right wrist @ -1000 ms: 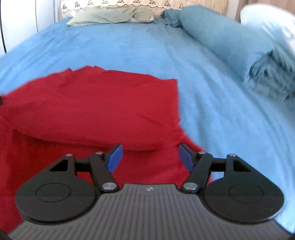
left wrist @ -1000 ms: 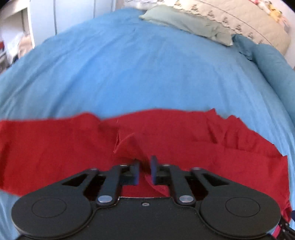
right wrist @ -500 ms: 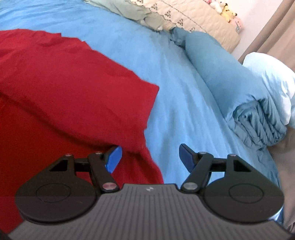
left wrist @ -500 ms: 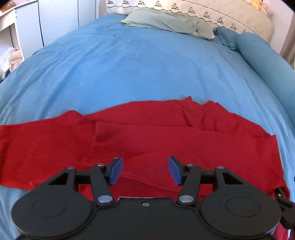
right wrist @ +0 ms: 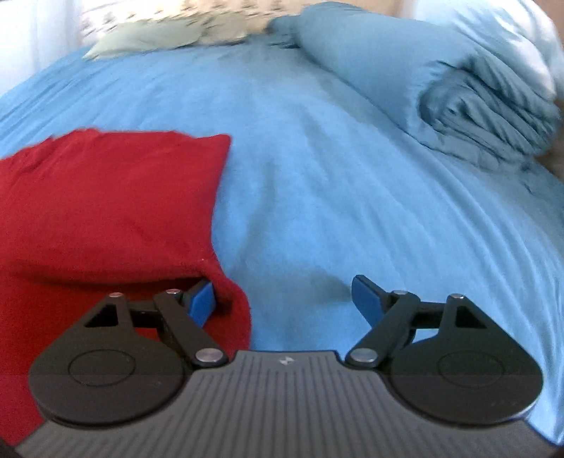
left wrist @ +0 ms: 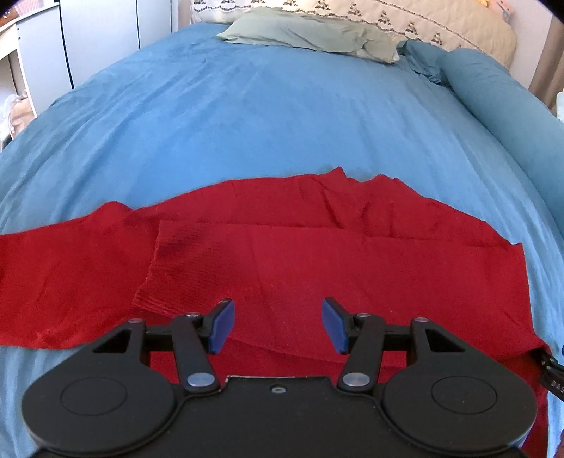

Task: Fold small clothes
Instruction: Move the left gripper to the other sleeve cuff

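Currently, the red garment (left wrist: 317,253) lies spread across the blue bedspread (left wrist: 282,116), with one sleeve folded across the body so that its ribbed cuff (left wrist: 158,282) rests on top toward the left side of the left wrist view. A second sleeve extends flat to the left edge of that view. The left gripper (left wrist: 278,326) is positioned directly above the near portion of the garment, its blue-padded fingers spread apart and grasping nothing. In the right wrist view, the garment's right side (right wrist: 105,204) occupies the left half of the frame, and its folded edge ends against bare bedspread (right wrist: 352,176). The right gripper (right wrist: 282,299) is likewise released, fingers wide apart: the left pad (right wrist: 201,303) sits at the garment's edge, close under a raised fold of red fabric, while the right pad (right wrist: 366,299) is over bare bedspread. Whether the left pad touches the fabric cannot be determined. A rolled teal duvet (right wrist: 440,77) lies along the right side of the bed, well apart from the garment. A pale green pillow (left wrist: 310,33) rests at the head of the bed.
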